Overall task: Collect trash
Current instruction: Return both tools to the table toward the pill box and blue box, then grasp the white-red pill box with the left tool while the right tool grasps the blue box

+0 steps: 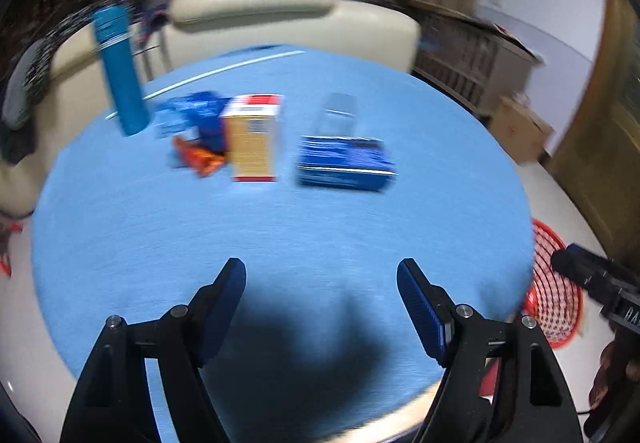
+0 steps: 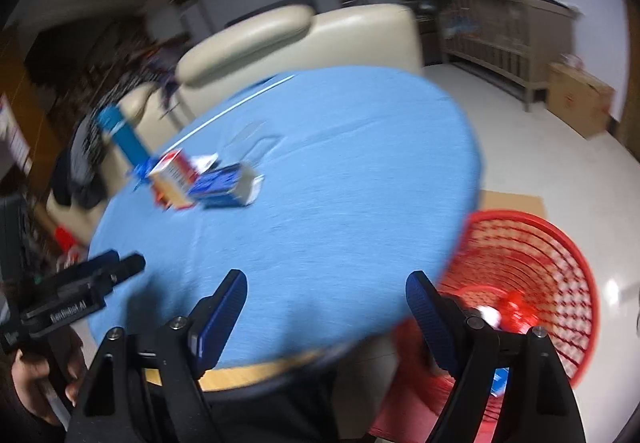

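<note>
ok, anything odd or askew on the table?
Only the litter: a crumpled orange wrapper and blue wrappers lie beside the upright orange box, and a blue box lies flat. The blue bottle stands upright; no spill shows. Frames are motion-blurred.

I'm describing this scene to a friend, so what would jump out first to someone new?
The round table under a bright blue cloth fills both views, with a cluster of boxes and wrappers at its far side: an upright orange-and-white carton and a flat dark blue box. A red mesh plastic basket sits on the floor at the table's right.
</note>
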Available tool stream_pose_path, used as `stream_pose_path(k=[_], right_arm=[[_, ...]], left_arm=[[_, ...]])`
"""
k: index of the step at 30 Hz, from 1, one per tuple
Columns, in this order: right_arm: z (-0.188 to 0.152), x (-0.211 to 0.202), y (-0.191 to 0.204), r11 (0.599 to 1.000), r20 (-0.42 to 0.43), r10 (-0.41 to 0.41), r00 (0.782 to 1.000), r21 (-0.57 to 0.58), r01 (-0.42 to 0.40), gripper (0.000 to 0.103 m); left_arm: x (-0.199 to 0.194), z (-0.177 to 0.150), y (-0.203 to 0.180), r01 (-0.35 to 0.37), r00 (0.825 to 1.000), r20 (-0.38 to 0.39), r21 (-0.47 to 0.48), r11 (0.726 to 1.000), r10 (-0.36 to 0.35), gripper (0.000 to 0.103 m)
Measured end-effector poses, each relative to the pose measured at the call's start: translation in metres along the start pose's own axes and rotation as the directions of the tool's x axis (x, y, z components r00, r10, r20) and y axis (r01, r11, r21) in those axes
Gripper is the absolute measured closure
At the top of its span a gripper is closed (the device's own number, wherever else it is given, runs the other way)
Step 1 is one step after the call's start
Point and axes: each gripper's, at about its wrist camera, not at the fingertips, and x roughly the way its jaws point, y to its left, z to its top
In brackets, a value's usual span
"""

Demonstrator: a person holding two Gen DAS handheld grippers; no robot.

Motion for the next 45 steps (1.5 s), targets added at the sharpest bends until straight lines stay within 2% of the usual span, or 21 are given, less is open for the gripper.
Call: stream_pose_path(k=[6,8,11,13,17,20,27,29,30,32,33,34,35,41,45], right_arm=[[0.022,0.045,0.063,0.987,-0.065,0.048,0.997,-0.148,-0.057,0.017],[0.033,0.055,0.077,0.972,-0.08,0.079,0.994,-0.217,-0.095,0.017],[0.055,0.078,0.1,0.928,-0.115,0.067,0.991,-0.357,-0.104,0.017],[0.069,0.094,0.114,0.885,-0.151,0.06,0.987,-0.449,-0.123,0.017],[0.088,0.134,0.141,0.792,-0.225,-0.004,0.974,-0.595,-0.134,0.017],[0.093,0.156,0.156,0.734,-0.264,-0.038,0.964,-0.662,-0.152,0.017],[0.095,0.2,0.188,0.566,-0.297,-0.125,0.947,-0.805,-0.178,0.017],[0.094,0.213,0.189,0.546,-0.316,-0.148,0.937,-0.816,-0.188,0.017],[0.093,0.222,0.187,0.545,-0.33,-0.162,0.93,-0.815,-0.195,0.017],[0.093,0.231,0.182,0.567,-0.359,-0.169,0.918,-0.797,-0.208,0.018],[0.095,0.236,0.175,0.605,-0.38,-0.163,0.91,-0.767,-0.213,0.02],[0.098,0.237,0.169,0.646,-0.407,-0.128,0.904,-0.726,-0.236,0.03],[0.1,0.236,0.163,0.676,-0.425,-0.103,0.899,-0.693,-0.25,0.03],[0.111,0.213,0.116,0.812,-0.404,0.007,0.915,-0.532,-0.241,0.032],[0.104,0.188,0.077,0.878,-0.373,0.055,0.926,-0.424,-0.223,0.033]], left_arm=[[0.002,-0.006,0.034,-0.018,1.0,0.008,-0.086,0.996,0.019,0.024],[0.006,-0.009,0.037,-0.017,1.0,-0.002,-0.09,0.996,0.017,0.024],[0.01,-0.015,0.043,-0.004,1.0,-0.014,-0.094,0.996,0.003,0.024],[0.013,-0.017,0.048,0.009,1.0,-0.023,-0.107,0.994,-0.012,0.024],[0.019,-0.018,0.058,0.027,0.999,-0.035,-0.131,0.991,-0.032,0.024],[0.021,-0.017,0.067,0.033,0.998,-0.04,-0.152,0.988,-0.04,0.024],[0.026,-0.013,0.082,0.049,0.997,-0.055,-0.181,0.982,-0.06,0.024],[0.029,-0.011,0.084,0.054,0.996,-0.058,-0.183,0.982,-0.066,0.024],[0.03,-0.01,0.084,0.055,0.996,-0.061,-0.182,0.982,-0.067,0.024],[0.032,-0.007,0.083,0.055,0.996,-0.064,-0.176,0.983,-0.067,0.024],[0.034,-0.006,0.082,0.054,0.996,-0.065,-0.172,0.984,-0.066,0.024],[0.036,-0.003,0.081,0.053,0.996,-0.065,-0.166,0.985,-0.065,0.024],[0.038,0.0,0.081,0.053,0.996,-0.063,-0.159,0.986,-0.063,0.024],[0.061,0.034,0.068,0.058,0.997,-0.045,-0.11,0.992,-0.063,0.024],[0.084,0.063,0.052,0.053,0.998,-0.03,-0.055,0.997,-0.055,0.024]])
